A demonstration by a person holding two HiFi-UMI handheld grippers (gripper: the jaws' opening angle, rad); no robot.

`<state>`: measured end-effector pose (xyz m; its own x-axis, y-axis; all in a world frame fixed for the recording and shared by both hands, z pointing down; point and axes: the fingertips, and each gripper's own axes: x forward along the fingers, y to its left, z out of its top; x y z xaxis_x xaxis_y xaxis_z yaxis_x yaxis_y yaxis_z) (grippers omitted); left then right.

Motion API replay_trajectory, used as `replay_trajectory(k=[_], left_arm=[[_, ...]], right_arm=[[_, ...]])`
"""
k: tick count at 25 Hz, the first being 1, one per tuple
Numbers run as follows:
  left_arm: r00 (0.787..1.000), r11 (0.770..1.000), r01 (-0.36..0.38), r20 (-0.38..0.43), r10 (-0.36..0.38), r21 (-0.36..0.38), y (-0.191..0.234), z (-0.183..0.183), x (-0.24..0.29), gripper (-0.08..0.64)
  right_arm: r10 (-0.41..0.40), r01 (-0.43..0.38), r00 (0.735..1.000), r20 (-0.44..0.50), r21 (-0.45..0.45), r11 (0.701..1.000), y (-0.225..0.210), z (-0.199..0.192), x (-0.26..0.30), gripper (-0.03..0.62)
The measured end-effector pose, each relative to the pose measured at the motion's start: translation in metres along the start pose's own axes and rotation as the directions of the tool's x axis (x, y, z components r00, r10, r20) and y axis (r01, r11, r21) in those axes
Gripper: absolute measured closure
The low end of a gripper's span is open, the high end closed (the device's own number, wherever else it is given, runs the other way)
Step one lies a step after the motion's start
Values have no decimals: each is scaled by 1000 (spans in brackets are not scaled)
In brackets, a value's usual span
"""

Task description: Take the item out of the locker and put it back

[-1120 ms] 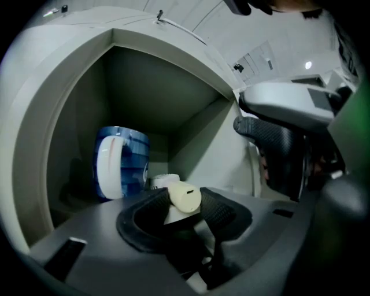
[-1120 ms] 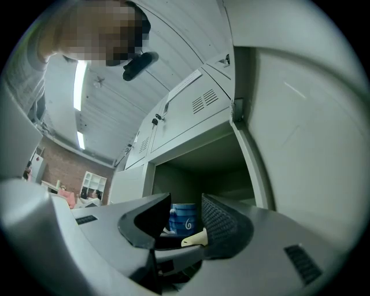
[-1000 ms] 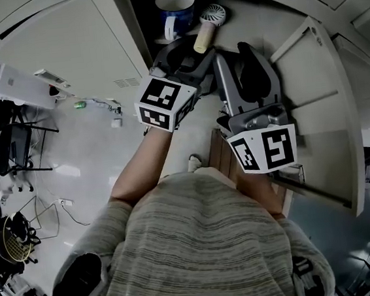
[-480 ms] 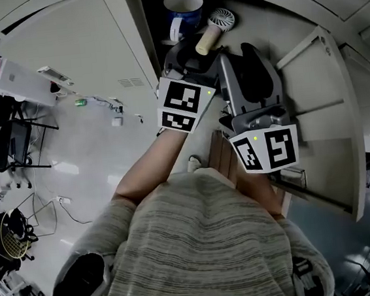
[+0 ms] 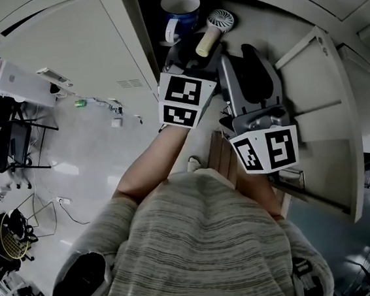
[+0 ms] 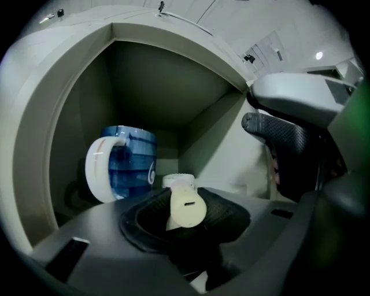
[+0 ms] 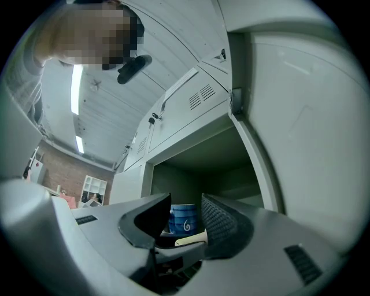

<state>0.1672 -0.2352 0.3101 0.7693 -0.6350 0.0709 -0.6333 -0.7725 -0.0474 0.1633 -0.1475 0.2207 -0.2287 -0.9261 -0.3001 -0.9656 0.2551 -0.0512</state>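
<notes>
- The hand fan [image 5: 207,38] lies on the locker shelf [image 6: 69,202]. Its round white head points to 1 o'clock and its cream handle trails towards 7 o'clock.
- It looks like light, hard plastic. The handle is smooth and rounded, so it may roll or slip between pads. The grille head looks thin and breakable (not a place to squeeze).
- The best hold is probably across the handle, near its middle and clear of the head.
- The left hand-held gripper [image 5: 191,53] has just been closing its jaws. The butt of the handle [image 6: 186,208] sits between them, and the pads appear to clamp it on both sides.
- A blue mug [image 5: 179,10] with a white handle stands at 10 o'clock of the fan head, close enough to be knocked if the fan swings.
- The right hand-held gripper [image 7: 185,222] is at 4 o'clock of the fan, outside the opening. Its jaws are apart and hold nothing.
- The locker door [image 5: 318,97] stands open at 3 o'clock.
</notes>
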Motion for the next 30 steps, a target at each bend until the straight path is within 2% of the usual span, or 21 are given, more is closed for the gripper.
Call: replay_trajectory(k=[9,15,25,30], left_arm=[[999,999,33,43,-32,-13,-3,3,-2,414],[993,998,58,106,-57,-7,-10,14,-11,415],[972,996,85,218,-90,31,-16,44,-50,414],[951,997,76,299,-74,6,-7,58,-77,414]], right_arm=[[-14,14,1000,6,-2,1000,-3,1,-5,431],[-19,19,1000,15,-9,1000,-2,5,-8,431],[-52,53,998,39,-25,998,-2,11,-15,431],[-68,69,997,43,-35,997,5,12,-16,431]])
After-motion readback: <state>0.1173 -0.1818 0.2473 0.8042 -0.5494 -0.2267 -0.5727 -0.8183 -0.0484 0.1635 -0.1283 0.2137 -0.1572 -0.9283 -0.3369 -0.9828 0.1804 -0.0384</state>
